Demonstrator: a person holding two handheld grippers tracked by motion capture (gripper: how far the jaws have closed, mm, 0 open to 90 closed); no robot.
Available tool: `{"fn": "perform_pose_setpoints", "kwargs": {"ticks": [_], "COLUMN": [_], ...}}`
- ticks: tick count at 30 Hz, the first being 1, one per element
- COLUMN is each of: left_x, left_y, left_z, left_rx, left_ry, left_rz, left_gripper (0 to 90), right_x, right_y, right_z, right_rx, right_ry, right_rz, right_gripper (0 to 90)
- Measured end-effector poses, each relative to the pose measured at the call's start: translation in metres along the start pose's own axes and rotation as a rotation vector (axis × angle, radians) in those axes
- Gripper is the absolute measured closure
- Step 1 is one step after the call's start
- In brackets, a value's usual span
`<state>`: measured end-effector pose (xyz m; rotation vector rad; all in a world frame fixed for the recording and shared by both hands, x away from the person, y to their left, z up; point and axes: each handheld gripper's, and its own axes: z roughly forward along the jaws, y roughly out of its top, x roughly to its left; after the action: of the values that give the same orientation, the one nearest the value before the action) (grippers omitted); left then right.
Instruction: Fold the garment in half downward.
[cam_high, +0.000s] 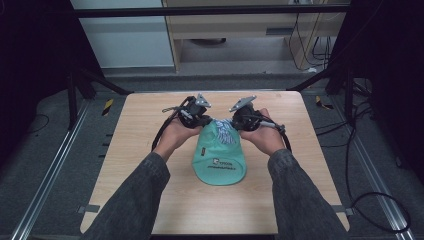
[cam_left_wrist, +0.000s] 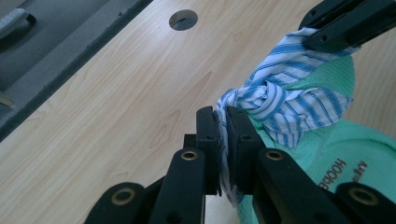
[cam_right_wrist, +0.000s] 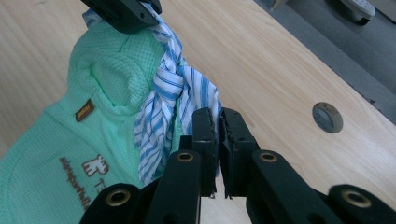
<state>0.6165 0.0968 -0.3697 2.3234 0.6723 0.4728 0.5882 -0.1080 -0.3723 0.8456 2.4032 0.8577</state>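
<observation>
The green garment (cam_high: 220, 157) lies flat near the middle of the wooden surface (cam_high: 135, 125), with its far end gathered and bound by a blue and white striped cloth (cam_left_wrist: 285, 100) that is already tied in a knot (cam_right_wrist: 169, 74). It looks like a small knitted piece of waffle texture.

The step in hand seems to be the tightening of this knot. The left tool (cam_left_wrist: 223, 140) has its jaws closed on one end of the striped cloth, and the right tool (cam_right_wrist: 218, 144) has its jaws closed on the other end; in each case only thin fabric sits between the pads. To do it well, I think both ends should be pulled outward evenly and low, close to the surface, so the knot stays centred on the gathered part and the garment does not lift or slide. The grip is near the edge of the fabric, so a sudden pull could let it slip out; a slow, steady pull is safer. The pull should also stop once the knot is firm, because the thin cloth may tear or crush the collar.

On the garment there is brown printed writing with a small figure (cam_right_wrist: 93, 164) like a bear above it. I can read "Hoob" in the left gripper view, but the rest is too blurred. A small brown tag (cam_right_wrist: 84, 110) sits near the neck; its text is not readable.
</observation>
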Motion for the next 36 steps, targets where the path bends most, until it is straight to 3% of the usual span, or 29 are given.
{"fn": "perform_pose_setpoints", "kwargs": {"ticks": [5, 18, 23, 29, 36], "left_x": [0.005, -0.027, -0.024, -0.018, -0.033], "left_y": [0.002, -0.015, -0.014, -0.005, -0.018], "left_z": [0.004, -0.002, 0.003, 0.006, 0.001], "left_rx": [-0.005, -0.029, -0.028, -0.045, -0.041], "left_ry": [-0.002, 0.017, 0.012, 0.005, 0.01], "left_rz": [-0.008, 0.101, 0.097, 0.09, 0.124], "left_gripper": [84.6, 84.4, 84.5, 84.5, 84.3], "right_x": [-0.01, 0.01, 0.015, 0.009, 0.019], "right_y": [0.004, -0.026, -0.033, -0.029, -0.038], "right_z": [0.005, -0.004, -0.005, -0.01, -0.011], "right_rx": [-0.012, -0.035, -0.039, -0.054, -0.052], "right_ry": [-0.014, 0.005, 0.005, -0.02, -0.006], "right_rz": [0.018, -0.021, -0.034, -0.017, -0.05], "right_gripper": [85.3, 85.3, 85.3, 85.3, 85.3]}}
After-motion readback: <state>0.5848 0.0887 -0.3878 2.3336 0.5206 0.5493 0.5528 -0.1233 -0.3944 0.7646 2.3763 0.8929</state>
